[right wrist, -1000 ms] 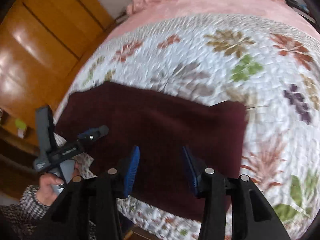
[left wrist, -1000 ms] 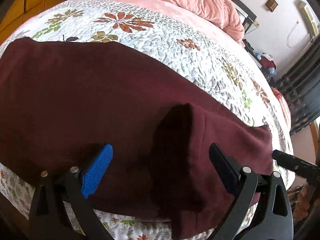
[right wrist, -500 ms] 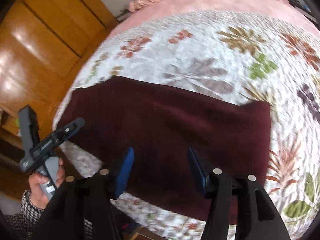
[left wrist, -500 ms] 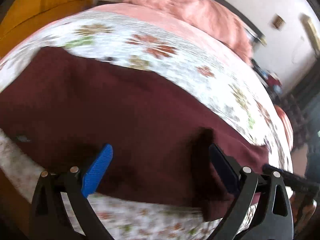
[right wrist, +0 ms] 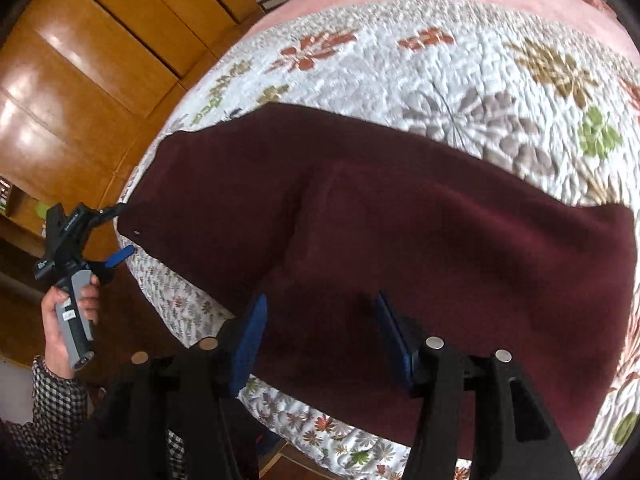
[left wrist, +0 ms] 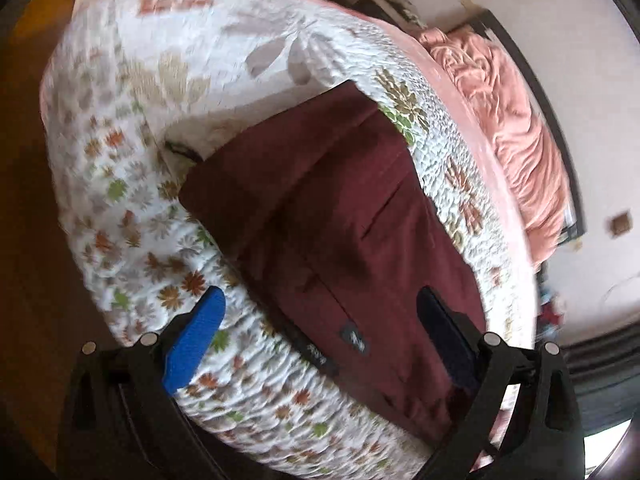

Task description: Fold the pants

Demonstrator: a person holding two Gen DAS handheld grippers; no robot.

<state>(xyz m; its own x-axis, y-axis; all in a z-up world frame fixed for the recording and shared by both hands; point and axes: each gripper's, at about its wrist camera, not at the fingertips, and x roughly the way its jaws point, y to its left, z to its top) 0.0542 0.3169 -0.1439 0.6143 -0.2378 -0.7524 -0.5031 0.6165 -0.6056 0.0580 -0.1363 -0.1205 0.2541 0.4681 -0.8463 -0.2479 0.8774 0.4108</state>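
Swung out to the pants' (right wrist: 400,216) left end, left gripper (right wrist: 116,232) wide open, empty | right gripper (right wrist: 320,336) half-spread, empty, above near edge | pants lengthwise along quilt (right wrist: 440,64) edge, right nearer.

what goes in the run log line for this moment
maroon fabric pants: flat on floral quilted bedspread | left gripper: open, empty | right gripper: open, empty

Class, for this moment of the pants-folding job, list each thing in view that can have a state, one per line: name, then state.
Pants: lying on the quilt, folded over lengthwise, not gripped.
Left gripper: open, nothing between its pads.
Right gripper: open, over the pants, no cloth pinched.
Pink blanket: crumpled at the bed's far end.
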